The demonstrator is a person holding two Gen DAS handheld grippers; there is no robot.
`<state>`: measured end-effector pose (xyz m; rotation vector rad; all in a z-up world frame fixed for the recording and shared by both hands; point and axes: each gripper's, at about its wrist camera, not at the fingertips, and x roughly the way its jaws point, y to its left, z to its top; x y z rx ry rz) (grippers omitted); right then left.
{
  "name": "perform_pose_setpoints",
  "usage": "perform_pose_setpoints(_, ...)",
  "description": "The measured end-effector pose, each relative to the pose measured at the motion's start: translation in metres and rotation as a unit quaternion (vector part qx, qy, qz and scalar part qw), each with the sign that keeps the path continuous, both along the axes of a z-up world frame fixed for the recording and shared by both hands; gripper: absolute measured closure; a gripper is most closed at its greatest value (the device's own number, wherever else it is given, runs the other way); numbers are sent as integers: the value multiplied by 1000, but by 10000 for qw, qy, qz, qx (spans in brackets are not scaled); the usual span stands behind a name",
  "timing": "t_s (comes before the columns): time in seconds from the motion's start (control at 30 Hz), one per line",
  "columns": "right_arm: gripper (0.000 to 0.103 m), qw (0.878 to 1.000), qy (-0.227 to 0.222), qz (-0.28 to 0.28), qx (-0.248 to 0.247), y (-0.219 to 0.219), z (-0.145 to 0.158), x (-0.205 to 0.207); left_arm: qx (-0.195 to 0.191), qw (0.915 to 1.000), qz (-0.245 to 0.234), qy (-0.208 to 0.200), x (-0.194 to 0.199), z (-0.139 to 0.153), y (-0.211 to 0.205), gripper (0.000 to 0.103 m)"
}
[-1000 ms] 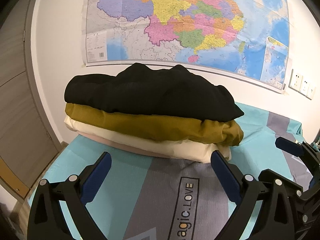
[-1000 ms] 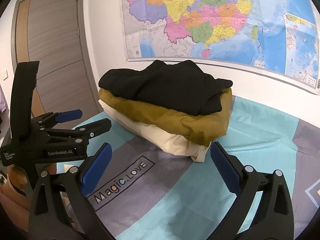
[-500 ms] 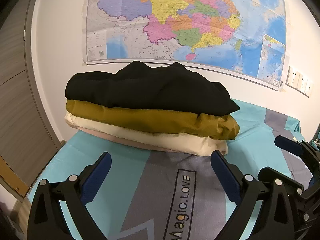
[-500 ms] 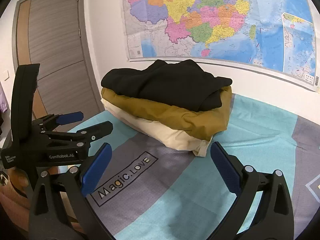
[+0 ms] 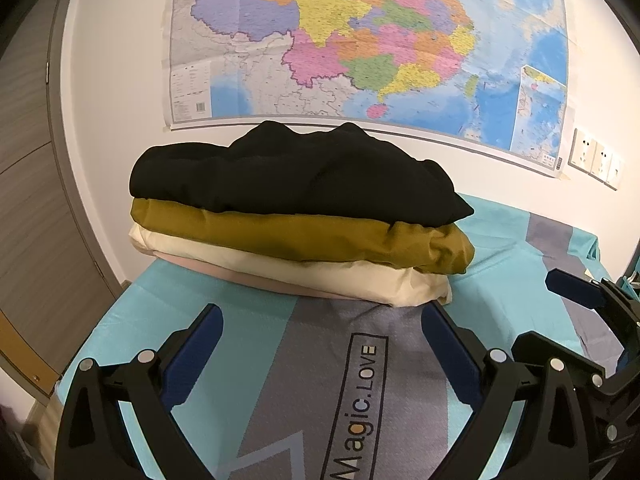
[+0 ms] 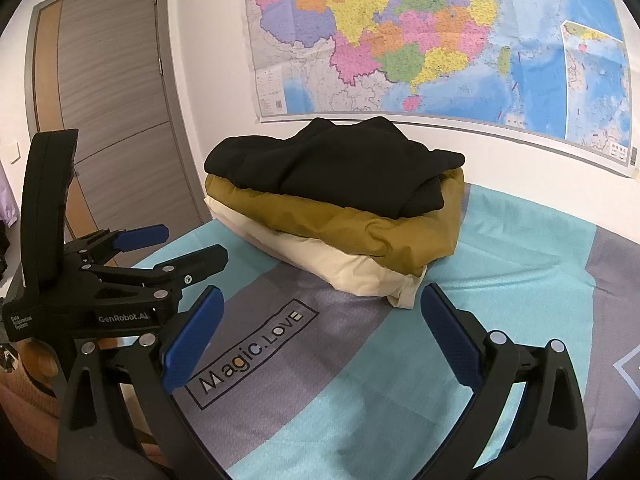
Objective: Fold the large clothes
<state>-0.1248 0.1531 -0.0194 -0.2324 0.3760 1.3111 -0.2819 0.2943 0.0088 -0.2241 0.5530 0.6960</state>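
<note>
pile of folded clothes (image 5: pixel 296 216) straight ahead of left claw (image 5: pixel 320 344), long side across | right claw (image 6: pixel 320 328) equally near | both gaping, empty, over bed (image 6: pixel 520 248)

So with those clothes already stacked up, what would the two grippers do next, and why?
Probably back away from the stack: the black garment lies folded on the mustard and cream ones, and both the left gripper and right gripper are open, holding nothing.
</note>
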Motion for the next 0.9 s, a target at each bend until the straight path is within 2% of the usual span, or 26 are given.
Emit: perform_pose_setpoints(0.9, 6, 9999, 130, -28, -16, -3, -9, 5, -121, 9998, 22, 131, 6, -12, -3, 7)
